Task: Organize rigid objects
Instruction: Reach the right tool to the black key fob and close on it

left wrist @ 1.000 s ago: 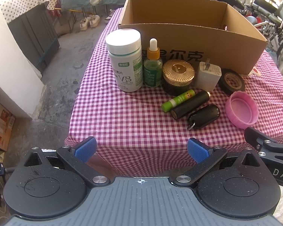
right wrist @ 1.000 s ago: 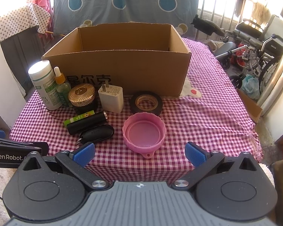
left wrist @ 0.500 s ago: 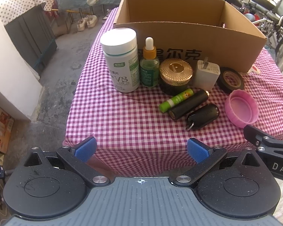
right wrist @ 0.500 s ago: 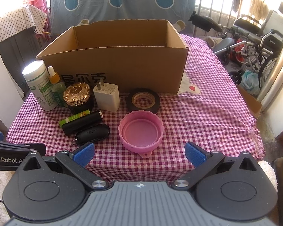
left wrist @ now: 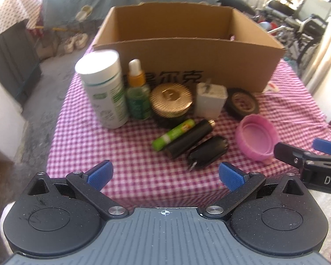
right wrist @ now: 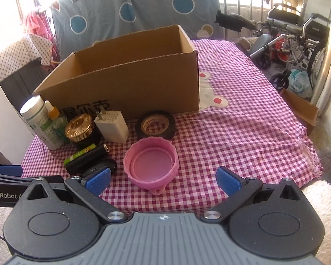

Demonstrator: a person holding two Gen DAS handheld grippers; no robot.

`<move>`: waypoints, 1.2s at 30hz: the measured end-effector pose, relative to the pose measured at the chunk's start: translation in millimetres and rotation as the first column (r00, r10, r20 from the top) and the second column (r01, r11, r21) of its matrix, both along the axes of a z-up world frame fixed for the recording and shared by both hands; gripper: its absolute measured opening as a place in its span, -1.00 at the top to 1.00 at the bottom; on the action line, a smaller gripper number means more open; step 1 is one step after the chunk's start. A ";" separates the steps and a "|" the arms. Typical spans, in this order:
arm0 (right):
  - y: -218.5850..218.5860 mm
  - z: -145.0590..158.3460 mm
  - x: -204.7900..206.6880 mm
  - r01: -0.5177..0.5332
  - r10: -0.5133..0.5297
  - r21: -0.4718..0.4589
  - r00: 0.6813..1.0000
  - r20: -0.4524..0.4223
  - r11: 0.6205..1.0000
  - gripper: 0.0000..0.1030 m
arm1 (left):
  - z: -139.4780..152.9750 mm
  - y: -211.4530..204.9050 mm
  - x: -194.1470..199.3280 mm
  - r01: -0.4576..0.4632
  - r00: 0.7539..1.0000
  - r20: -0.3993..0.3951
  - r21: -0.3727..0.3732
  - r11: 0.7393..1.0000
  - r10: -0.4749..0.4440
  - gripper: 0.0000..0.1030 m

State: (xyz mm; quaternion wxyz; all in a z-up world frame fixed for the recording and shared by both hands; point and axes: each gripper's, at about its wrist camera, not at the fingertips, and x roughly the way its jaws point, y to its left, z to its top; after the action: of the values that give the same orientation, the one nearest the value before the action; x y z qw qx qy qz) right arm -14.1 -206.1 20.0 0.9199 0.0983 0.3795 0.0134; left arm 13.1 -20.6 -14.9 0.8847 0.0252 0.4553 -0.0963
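On the checked tablecloth (right wrist: 242,132), before the open cardboard box (right wrist: 132,84), my objects sit clustered: white pill bottle (left wrist: 103,88), dropper bottle (left wrist: 138,92), gold-lidded jar (left wrist: 171,99), charger (right wrist: 112,125), tape roll (right wrist: 155,125), pink collapsible bowl (right wrist: 151,165). My left gripper (left wrist: 165,174) and right gripper (right wrist: 163,180) both gape wide, empty, near the table's edge.

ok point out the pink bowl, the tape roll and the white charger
pink bowl (right wrist: 151,167): right wrist view, inner floor
tape roll (right wrist: 156,125): right wrist view, top face by the core
white charger (right wrist: 112,126): right wrist view, front face
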 end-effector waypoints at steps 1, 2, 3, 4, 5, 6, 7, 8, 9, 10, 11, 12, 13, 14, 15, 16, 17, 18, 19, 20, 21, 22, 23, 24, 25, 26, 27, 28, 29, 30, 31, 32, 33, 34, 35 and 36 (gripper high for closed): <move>-3.2 1.0 -0.3 -0.010 0.010 0.021 1.000 0.012 1.000 -1.00 | -0.2 -1.8 0.3 0.014 1.000 0.004 -0.011 1.000 -0.014 -0.97; -6.4 2.3 0.0 -0.023 0.022 0.051 1.000 0.023 0.998 -1.00 | -0.5 -3.5 0.2 0.028 1.000 0.010 -0.020 0.999 -0.028 -0.96; -9.4 3.1 0.3 -0.037 0.034 0.086 0.999 0.034 0.996 -1.00 | -1.0 -5.6 0.3 0.043 0.999 0.016 -0.025 0.999 -0.043 -0.93; -11.5 3.8 0.9 -0.054 0.049 0.124 0.998 0.044 0.991 -0.99 | -1.4 -7.6 0.5 0.058 0.998 0.020 -0.025 0.998 -0.057 -0.90; -13.8 4.0 1.9 -0.076 0.067 0.161 0.996 0.055 0.984 -0.96 | -2.1 -9.5 0.9 0.072 0.997 0.021 -0.023 0.997 -0.072 -0.84; -15.1 4.0 3.1 -0.095 0.085 0.196 0.994 0.062 0.976 -0.91 | -3.2 -11.4 1.0 0.087 0.996 0.021 -0.020 0.996 -0.086 -0.77; -16.0 3.6 4.6 -0.112 0.099 0.232 0.993 0.066 0.966 -0.88 | -4.1 -12.6 1.1 0.101 0.995 0.020 -0.019 0.995 -0.101 -0.72; -16.6 2.8 7.0 -0.127 0.114 0.267 0.991 0.065 0.955 -0.81 | -5.0 -14.1 1.5 0.116 0.993 0.018 -0.017 0.993 -0.116 -0.58; -17.2 1.4 9.9 -0.141 0.128 0.304 0.990 0.062 0.942 -0.68 | -5.9 -14.8 1.5 0.133 0.991 0.014 -0.018 0.991 -0.133 -0.49; -17.5 -0.7 12.5 -0.150 0.140 0.337 0.989 0.056 0.929 -0.60 | -6.4 -15.7 1.3 0.150 0.989 0.012 -0.020 0.989 -0.149 -0.46; -17.0 -2.9 16.0 -0.155 0.148 0.362 0.988 0.048 0.919 -0.46 | -7.1 -16.8 1.5 0.166 0.986 0.010 -0.021 0.986 -0.166 -0.37; -16.0 -5.0 19.1 -0.159 0.157 0.383 0.987 0.038 0.910 -0.42 | -8.0 -17.4 0.8 0.178 0.984 0.010 -0.022 0.984 -0.178 -0.25; -14.5 -7.4 21.5 -0.161 0.163 0.401 0.986 0.028 0.902 -0.39 | -8.9 -18.4 0.8 0.190 0.982 0.009 -0.020 0.982 -0.190 -0.21; -12.9 -9.8 23.9 -0.163 0.170 0.420 0.985 0.020 0.893 -0.31 | -9.8 -18.7 0.6 0.202 0.979 0.006 -0.021 0.979 -0.202 -0.15; -11.0 -12.1 26.4 -0.165 0.179 0.437 0.984 0.010 0.884 -0.31 | -11.4 -19.5 1.1 0.213 0.977 0.003 -0.023 0.977 -0.213 -0.09; -9.0 -14.8 28.6 -0.163 0.183 0.452 0.983 0.000 0.877 -0.31 | -13.0 -19.9 1.8 0.222 0.975 -0.001 -0.024 0.975 -0.222 -0.05; -7.5 -17.5 30.9 -0.159 0.186 0.468 0.983 -0.011 0.869 -0.30 | -13.8 -20.1 2.1 0.230 0.973 -0.004 -0.027 0.973 -0.230 -0.01; -5.7 -19.9 33.4 -0.155 0.189 0.483 0.982 -0.021 0.862 -0.27 | -15.5 -20.4 2.8 0.236 0.972 -0.009 -0.029 0.971 -0.236 0.00; -4.4 -22.9 35.2 -0.150 0.191 0.496 0.981 -0.032 0.855 -0.25 | -17.3 -20.4 4.3 0.240 0.971 -0.014 -0.034 0.970 -0.240 0.02; -2.7 -25.5 37.1 -0.143 0.191 0.504 0.981 -0.043 0.852 -0.22 | -19.0 -20.3 5.4 0.243 0.970 -0.018 -0.041 0.969 -0.244 0.09; -1.0 -28.0 39.0 -0.136 0.190 0.506 0.980 -0.055 0.852 -0.19 | -20.8 -20.1 6.6 0.248 0.968 -0.023 -0.049 0.968 -0.249 0.13; 0.3 -30.5 40.9 -0.129 0.188 0.507 0.980 -0.067 0.852 -0.17 | -22.1 -20.5 7.8 0.252 0.967 -0.025 -0.054 0.966 -0.254 0.13; 1.7 -33.0 43.2 -0.122 0.187 0.507 0.979 -0.080 0.853 -0.12 | -23.4 -20.9 9.2 0.256 0.966 -0.027 -0.056 0.965 -0.258 0.13; 3.1 -35.4 45.6 -0.115 0.187 0.509 0.978 -0.093 0.853 -0.08 | -24.5 -20.8 10.1 0.260 0.965 -0.026 -0.059 0.964 -0.262 0.13; 3.4 -37.5 47.5 -0.108 0.187 0.512 0.977 -0.105 0.852 -0.07 | -25.6 -21.7 11.2 0.267 0.963 -0.024 -0.060 0.962 -0.269 0.13; 3.9 -39.5 49.3 -0.102 0.186 0.514 0.976 -0.114 0.852 -0.05 | -26.8 -22.8 12.4 0.274 0.961 -0.024 -0.059 0.960 -0.276 0.13; 4.2 -40.8 50.5 -0.097 0.184 0.515 0.975 -0.121 0.852 -0.04 | -28.0 -23.6 13.6 0.279 0.959 -0.027 -0.059 0.959 -0.280 0.13; 4.0 -41.7 51.4 -0.092 0.182 0.515 0.975 -0.126 0.852 -0.04 | -29.5 -24.6 14.9 0.283 0.958 -0.030 -0.058 0.957 -0.285 0.13; 4.1 -42.1 52.2 -0.089 0.181 0.515 0.975 -0.131 0.853 -0.04 | -30.6 -25.6 15.8 0.285 0.958 -0.031 -0.053 0.957 -0.287 0.12; 4.3 -42.7 53.2 -0.086 0.179 0.514 0.975 -0.135 0.853 -0.04 | -31.2 -26.4 16.2 0.285 0.958 -0.027 -0.043 0.957 -0.287 0.11; 3.9 -42.8 53.5 -0.084 0.178 0.515 0.974 -0.137 0.853 -0.04 | -32.0 -26.7 17.1 0.288 0.957 -0.026 -0.040 0.957 -0.289 0.11; 4.7 -43.3 54.1 -0.085 0.179 0.514 0.974 -0.138 0.854 -0.04 | -32.5 -26.7 17.4 0.290 0.956 -0.028 -0.043 0.956 -0.291 0.11; 5.2 -43.7 54.8 -0.084 0.180 0.512 0.974 -0.140 0.855 -0.04 | -32.8 -26.6 17.9 0.294 0.955 -0.033 -0.050 0.955 -0.295 0.11; 4.8 -43.4 55.2 -0.083 0.180 0.512 0.973 -0.144 0.855 -0.04 | -33.2 -26.5 18.3 0.304 0.951 -0.041 -0.061 0.951 -0.306 0.11; 5.4 -43.9 55.8 -0.083 0.182 0.511 0.972 -0.147 0.855 -0.04 | -33.7 -27.1 18.8 0.316 0.946 -0.052 -0.074 0.946 -0.321 0.11; 6.4 -44.7 56.3 -0.082 0.183 0.511 0.972 -0.150 0.856 -0.04 | -34.3 -27.8 18.1 0.326 0.941 -0.061 -0.087 0.941 -0.332 0.10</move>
State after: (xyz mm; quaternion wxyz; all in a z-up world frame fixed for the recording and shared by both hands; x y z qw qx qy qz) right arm 42.3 -199.7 -24.6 0.8183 0.3079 0.4564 0.1654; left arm 31.2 -48.4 -49.2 0.8389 0.0640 0.4735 -0.2607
